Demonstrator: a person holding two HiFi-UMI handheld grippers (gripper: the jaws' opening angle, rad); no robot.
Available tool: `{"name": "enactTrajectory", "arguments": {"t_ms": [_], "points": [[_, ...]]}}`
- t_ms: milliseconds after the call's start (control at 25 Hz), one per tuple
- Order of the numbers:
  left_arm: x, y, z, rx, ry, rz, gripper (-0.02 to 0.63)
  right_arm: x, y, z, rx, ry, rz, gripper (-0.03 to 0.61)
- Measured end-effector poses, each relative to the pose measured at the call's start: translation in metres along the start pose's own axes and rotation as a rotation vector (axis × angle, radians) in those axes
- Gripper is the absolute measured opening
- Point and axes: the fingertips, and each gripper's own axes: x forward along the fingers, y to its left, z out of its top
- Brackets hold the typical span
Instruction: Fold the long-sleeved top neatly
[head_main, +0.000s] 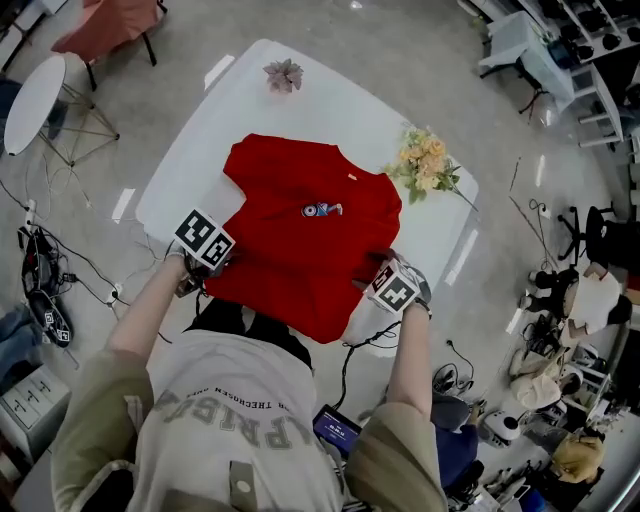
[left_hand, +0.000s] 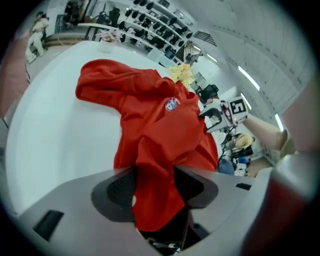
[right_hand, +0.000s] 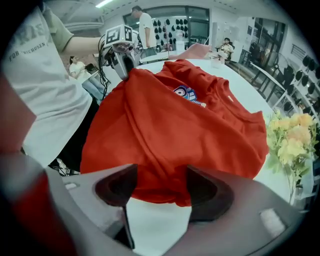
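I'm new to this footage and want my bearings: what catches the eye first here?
A bright red top lies spread across the white table. The left claw and right claw sit at its near edge, one on each side, with cloth between their parted jaws. At the table's right lie yellow flowers.

1 red top (head_main: 300, 240), 2 grippers (left_hand: 155, 186) (right_hand: 157, 186), 2 flower bunches (head_main: 283, 74) (head_main: 425, 165), 1 table (head_main: 215, 150)

The person wears a pale lettered T-shirt (head_main: 235, 425) with olive short sleeves (head_main: 88, 430). The left gripper (left_hand: 155, 186) and right gripper (right_hand: 159, 186) are grey, with dark pads (left_hand: 117, 191) and black-and-white marker cubes (head_main: 204, 238).
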Motion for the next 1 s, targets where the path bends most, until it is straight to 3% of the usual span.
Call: {"name": "enactTrajectory", "arguments": {"t_ms": [80, 160, 240, 360, 440, 520, 600, 680, 1000], "points": [[-0.016, 0.009, -0.006, 0.068, -0.005, 0.120, 0.280, -0.006, -0.002, 0.000, 0.007, -0.024, 0.023, 0.298], [-0.037, 0.013, -0.002, 0.139, -0.065, 0.245, 0.302, -0.022, -0.010, 0.008, 0.041, -0.117, 0.026, 0.298], [-0.049, -0.003, 0.014, 0.242, -0.149, 0.310, 0.301, -0.047, -0.030, 0.019, 0.080, -0.237, -0.008, 0.298], [-0.025, -0.056, 0.039, 0.459, -0.157, 0.253, 0.302, -0.070, -0.059, 0.027, 0.018, -0.264, -0.067, 0.298], [0.003, -0.084, 0.047, 0.580, -0.094, 0.211, 0.302, -0.065, -0.065, 0.034, -0.083, -0.197, -0.050, 0.298], [0.027, -0.094, 0.050, 0.644, -0.024, 0.203, 0.325, -0.049, -0.066, 0.032, -0.189, -0.083, -0.010, 0.298], [0.042, -0.090, 0.050, 0.650, 0.032, 0.215, 0.342, -0.036, -0.076, 0.019, -0.270, 0.039, 0.010, 0.299], [0.049, -0.080, 0.050, 0.622, 0.059, 0.232, 0.350, -0.030, -0.091, 0.011, -0.293, 0.088, 0.015, 0.299], [0.056, -0.064, 0.054, 0.488, 0.049, 0.236, 0.353, -0.025, -0.129, 0.003, -0.197, 0.047, 0.057, 0.301]]}}
